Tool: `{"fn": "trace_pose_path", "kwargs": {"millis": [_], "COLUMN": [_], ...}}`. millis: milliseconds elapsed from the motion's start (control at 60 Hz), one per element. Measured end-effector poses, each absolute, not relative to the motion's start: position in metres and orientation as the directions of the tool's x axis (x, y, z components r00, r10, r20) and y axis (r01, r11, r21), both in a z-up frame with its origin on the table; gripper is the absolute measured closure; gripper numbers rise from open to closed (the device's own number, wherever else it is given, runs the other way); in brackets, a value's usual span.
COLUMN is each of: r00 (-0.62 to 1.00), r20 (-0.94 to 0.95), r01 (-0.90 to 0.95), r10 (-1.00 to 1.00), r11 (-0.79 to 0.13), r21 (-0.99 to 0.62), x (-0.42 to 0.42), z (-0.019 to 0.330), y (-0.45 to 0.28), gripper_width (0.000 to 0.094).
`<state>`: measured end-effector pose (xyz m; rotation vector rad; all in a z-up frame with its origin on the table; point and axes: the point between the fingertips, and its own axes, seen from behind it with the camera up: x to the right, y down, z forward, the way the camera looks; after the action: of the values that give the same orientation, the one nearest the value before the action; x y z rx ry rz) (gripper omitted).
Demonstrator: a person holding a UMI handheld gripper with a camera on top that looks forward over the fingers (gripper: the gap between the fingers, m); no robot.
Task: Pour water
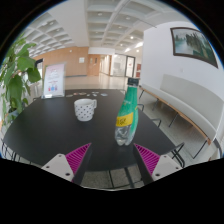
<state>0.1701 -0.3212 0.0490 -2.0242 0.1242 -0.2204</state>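
Note:
A green plastic bottle (126, 114) with a yellow label stands upright on the dark round table (50, 125), ahead of my fingers and a little right of the middle. A white patterned cup (85, 109) stands left of the bottle, further back on the table. My gripper (112, 157) is open and empty, its pink pads (76, 157) spread wide near the table's front edge. The bottle stands just beyond the gap between the fingers, with no contact.
A white sign card (53, 80) stands at the table's far left. A leafy green plant (14, 75) is beside the table on the left. Chairs (160, 110) and a white wall with a framed picture (193, 45) are on the right. A hallway stretches behind.

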Motion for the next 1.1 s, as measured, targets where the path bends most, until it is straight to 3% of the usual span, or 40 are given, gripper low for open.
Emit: {"fn": "trace_pose_path", "kwargs": {"millis": [283,367,433,683,817,917,1100], "r00": [0.963,0.96,0.958,0.946,0.897,0.793,0.406], "r20": [0.101,0.106,0.113,0.15,0.224,0.372,0.748], "r01": [0.014,0.023,0.03,0.07,0.133,0.276,0.687], "r10": [-0.248,-0.257,-0.265,-0.286,-0.382,-0.483,-0.525], "r11": [-0.329,-0.308,-0.298,-0.272,-0.25,-0.26,-0.364], "r21": [-0.944,-0.951,-0.954,-0.96,-0.959,-0.925,-0.629], "x": [0.231,0.237,0.241,0.249,0.282,0.322,0.35], "z": [0.071,0.071,0.069,0.081,0.126,0.184,0.297], "y": [-0.225,-0.206,-0.2,-0.2,-0.201,-0.201,-0.163], "gripper_width": [0.0107,0.0197,0.0381,0.0532,0.0534,0.0533,0.0533]}}
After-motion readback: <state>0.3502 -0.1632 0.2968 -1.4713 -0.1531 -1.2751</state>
